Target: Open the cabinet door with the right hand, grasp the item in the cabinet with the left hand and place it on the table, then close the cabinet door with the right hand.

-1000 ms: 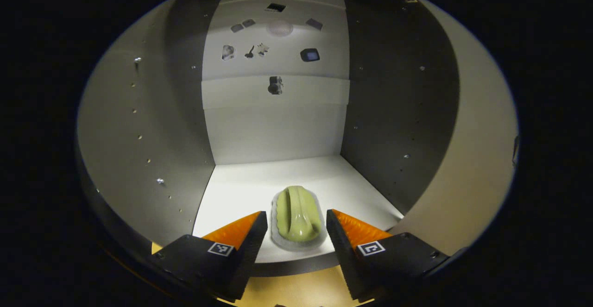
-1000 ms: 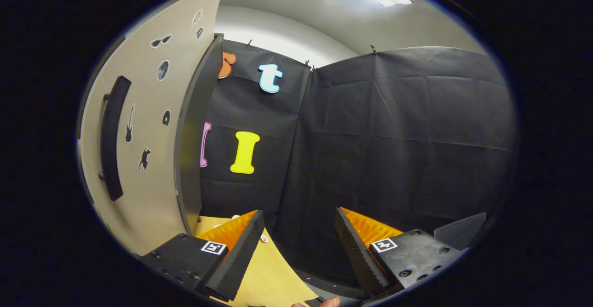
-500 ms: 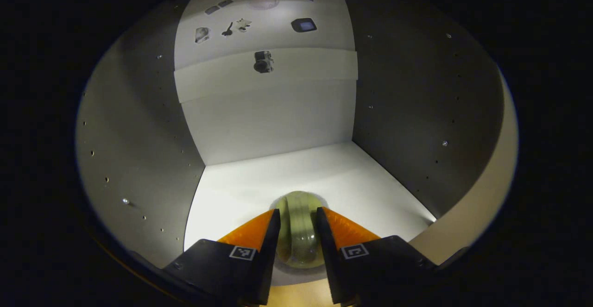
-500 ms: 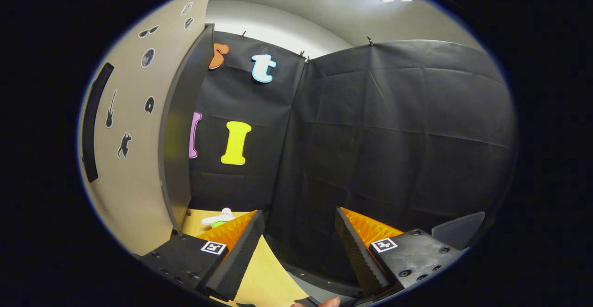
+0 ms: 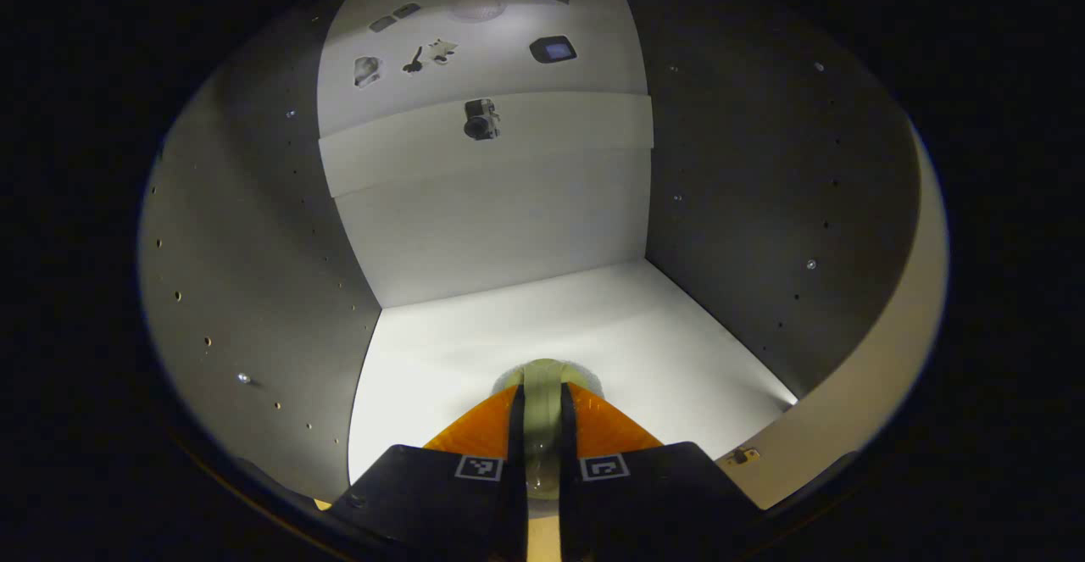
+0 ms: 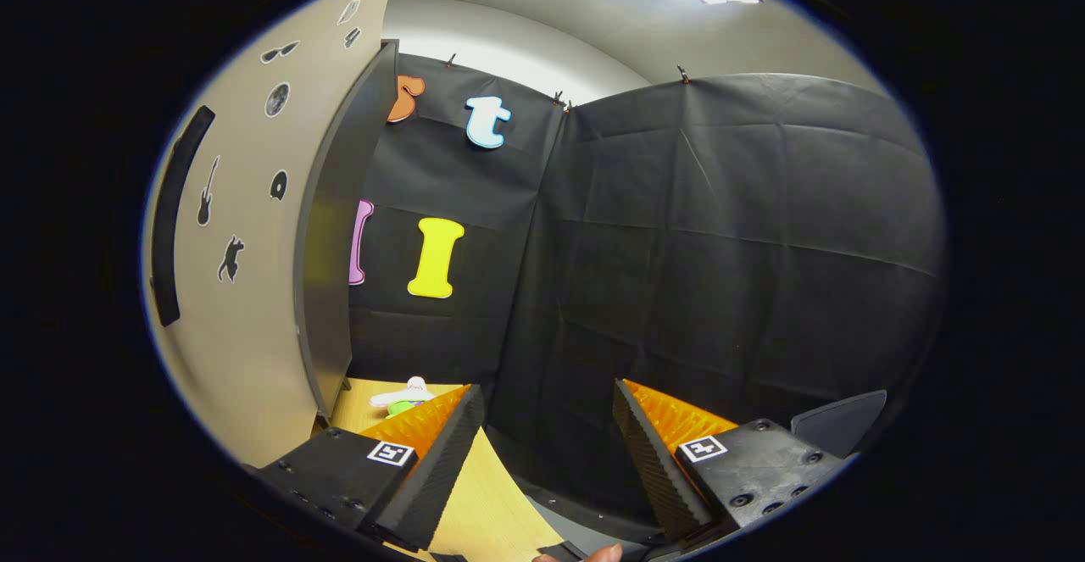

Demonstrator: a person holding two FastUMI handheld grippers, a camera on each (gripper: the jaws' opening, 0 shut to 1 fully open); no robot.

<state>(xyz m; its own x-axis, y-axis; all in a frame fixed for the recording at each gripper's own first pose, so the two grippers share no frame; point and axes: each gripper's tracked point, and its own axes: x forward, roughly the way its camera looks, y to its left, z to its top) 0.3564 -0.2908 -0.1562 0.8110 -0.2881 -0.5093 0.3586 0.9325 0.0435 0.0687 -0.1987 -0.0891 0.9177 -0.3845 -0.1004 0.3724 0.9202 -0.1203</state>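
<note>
Fingers of the left gripper (image 5: 542, 426) are pressing from both sides on the pale green item (image 5: 542, 384), which is sitting near the front edge of the white cabinet floor (image 5: 644, 333). The jaws are standing narrow, with just a slim band of the item showing between them and its rounded far end poking out beyond the tips. It is looking glossy and smoothly moulded, with a raised ridge running along its length, so it is probably a light, stiff plastic or ceramic piece; which of the two cannot be told. A surface that shiny is likely to be slippery, and a rounded body tends to squirt forward out of a pinch. The hold is lying across the narrow width and low on the body, which seems the sensible place to take it; a firmer bite nearer the middle would be guarding better against tipping once it is lifted clear of the shelf.

In the right gripper view, the right gripper (image 6: 547, 443) is hanging with its jaws wide apart and nothing between them, facing the booth's black cloth. The cabinet door (image 6: 246, 231) is standing swung open at its left, its dark handle (image 6: 174, 214) untouched, above the yellow table (image 6: 483, 503).
</note>
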